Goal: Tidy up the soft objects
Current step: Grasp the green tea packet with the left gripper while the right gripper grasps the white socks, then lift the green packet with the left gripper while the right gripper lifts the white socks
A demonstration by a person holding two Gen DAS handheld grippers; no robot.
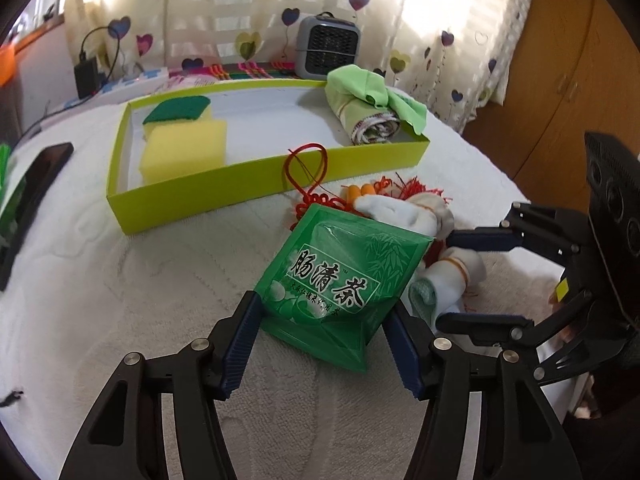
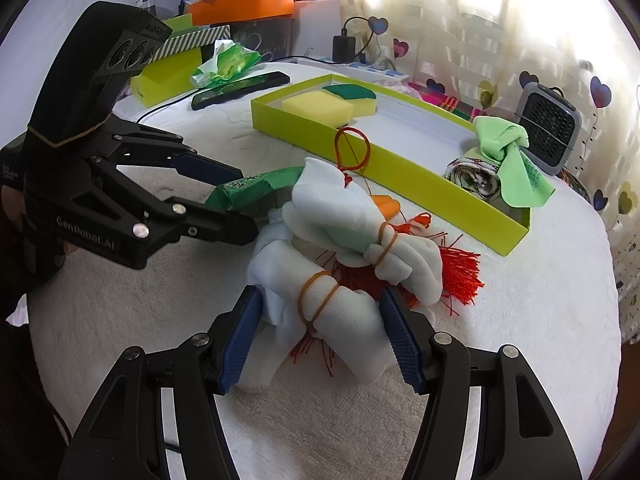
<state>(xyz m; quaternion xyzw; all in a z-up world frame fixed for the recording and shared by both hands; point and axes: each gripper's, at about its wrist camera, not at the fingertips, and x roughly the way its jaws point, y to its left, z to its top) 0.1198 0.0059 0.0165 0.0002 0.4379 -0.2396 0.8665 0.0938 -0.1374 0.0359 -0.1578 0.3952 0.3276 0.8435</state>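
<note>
The tea packet [image 1: 340,276] is green with bamboo print, the box [image 1: 256,184] lime, the sponges [image 1: 184,148] yellow, the socks [image 2: 340,312] white, the tassel [image 2: 460,272] red.

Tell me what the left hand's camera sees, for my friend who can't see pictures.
A green tea packet lies on a white towel between the open fingers of the left gripper. Beyond it sit white socks, a red tassel knot, and a yellow-green tray holding yellow sponges and a green rolled cloth. The right gripper reaches in from the right.
</note>
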